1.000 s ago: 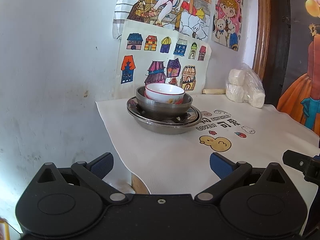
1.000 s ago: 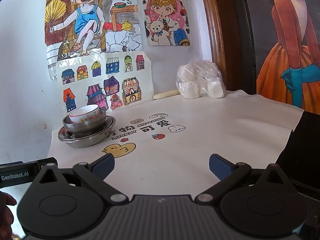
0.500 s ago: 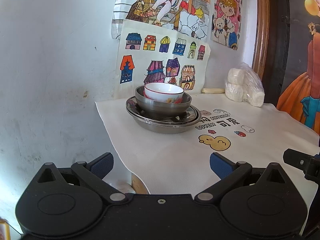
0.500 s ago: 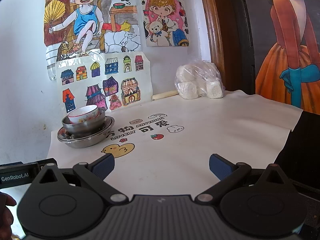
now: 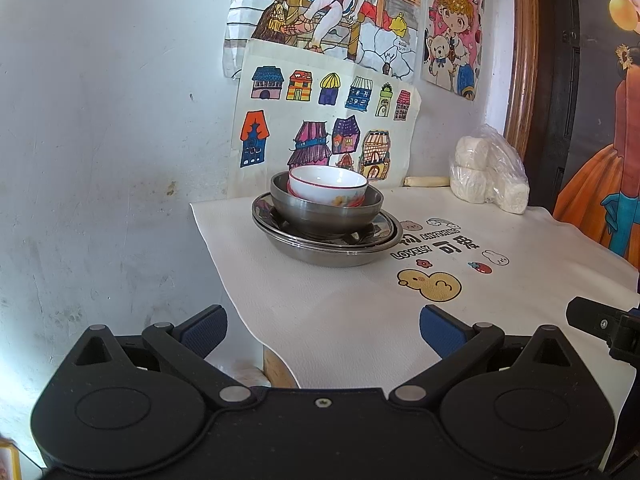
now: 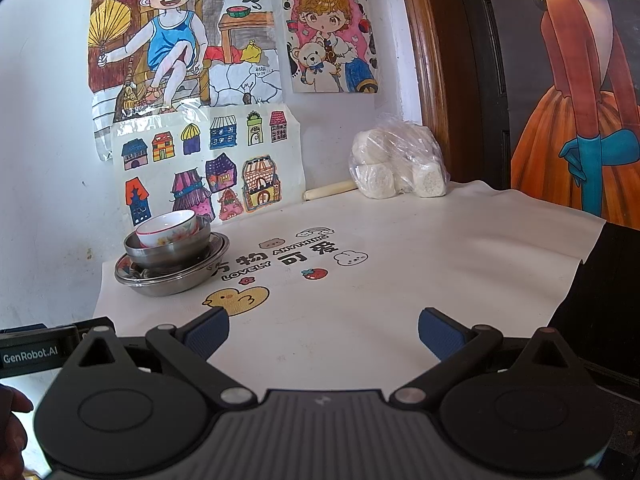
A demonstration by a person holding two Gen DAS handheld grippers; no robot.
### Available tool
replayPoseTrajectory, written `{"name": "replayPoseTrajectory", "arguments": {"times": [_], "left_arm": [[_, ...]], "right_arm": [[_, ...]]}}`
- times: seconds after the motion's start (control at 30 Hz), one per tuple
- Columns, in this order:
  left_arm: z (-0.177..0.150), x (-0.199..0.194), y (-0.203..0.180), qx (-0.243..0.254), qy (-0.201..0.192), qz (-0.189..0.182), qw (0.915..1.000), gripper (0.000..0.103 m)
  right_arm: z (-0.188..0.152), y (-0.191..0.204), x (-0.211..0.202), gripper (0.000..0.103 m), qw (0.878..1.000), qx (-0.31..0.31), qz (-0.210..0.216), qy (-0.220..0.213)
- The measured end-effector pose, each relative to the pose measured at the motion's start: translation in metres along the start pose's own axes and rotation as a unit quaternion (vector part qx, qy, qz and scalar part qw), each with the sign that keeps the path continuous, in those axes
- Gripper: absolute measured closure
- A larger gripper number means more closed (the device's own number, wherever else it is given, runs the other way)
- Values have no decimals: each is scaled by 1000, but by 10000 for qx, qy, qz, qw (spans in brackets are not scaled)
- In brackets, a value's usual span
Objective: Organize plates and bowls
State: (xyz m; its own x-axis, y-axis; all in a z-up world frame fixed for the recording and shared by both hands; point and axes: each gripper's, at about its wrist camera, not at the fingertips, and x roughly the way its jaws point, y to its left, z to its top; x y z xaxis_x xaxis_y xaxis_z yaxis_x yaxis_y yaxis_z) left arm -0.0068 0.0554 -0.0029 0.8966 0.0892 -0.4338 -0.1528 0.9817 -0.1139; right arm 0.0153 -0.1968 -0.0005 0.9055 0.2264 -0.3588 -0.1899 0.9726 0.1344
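In the left wrist view, a nested stack is seen at the far left corner of the table: a white bowl sits inside a steel bowl, which rests on steel plates. No loose dishes are seen elsewhere on the white cloth, so the organizing is judged to be finished or nearly so; how many plates lie in the stack cannot be counted. The left gripper is held low at the near edge, well apart from the stack, its blue-padded fingers spread wide with nothing between them. In the right wrist view, the same stack is seen near the wall, beside the printed duck; a bag of white rolls lies at the back and is not part of the job. The right gripper is likewise spread wide and empty above bare cloth, touching nothing.
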Motion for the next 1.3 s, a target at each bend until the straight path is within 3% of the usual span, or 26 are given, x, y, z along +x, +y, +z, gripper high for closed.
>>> {"name": "replayPoseTrajectory", "arguments": {"times": [1.3], "left_arm": [[-2, 4, 0, 17, 61, -59, 10000, 1]], "right_arm": [[-5, -1, 3, 0, 10000, 23, 5, 59]]}}
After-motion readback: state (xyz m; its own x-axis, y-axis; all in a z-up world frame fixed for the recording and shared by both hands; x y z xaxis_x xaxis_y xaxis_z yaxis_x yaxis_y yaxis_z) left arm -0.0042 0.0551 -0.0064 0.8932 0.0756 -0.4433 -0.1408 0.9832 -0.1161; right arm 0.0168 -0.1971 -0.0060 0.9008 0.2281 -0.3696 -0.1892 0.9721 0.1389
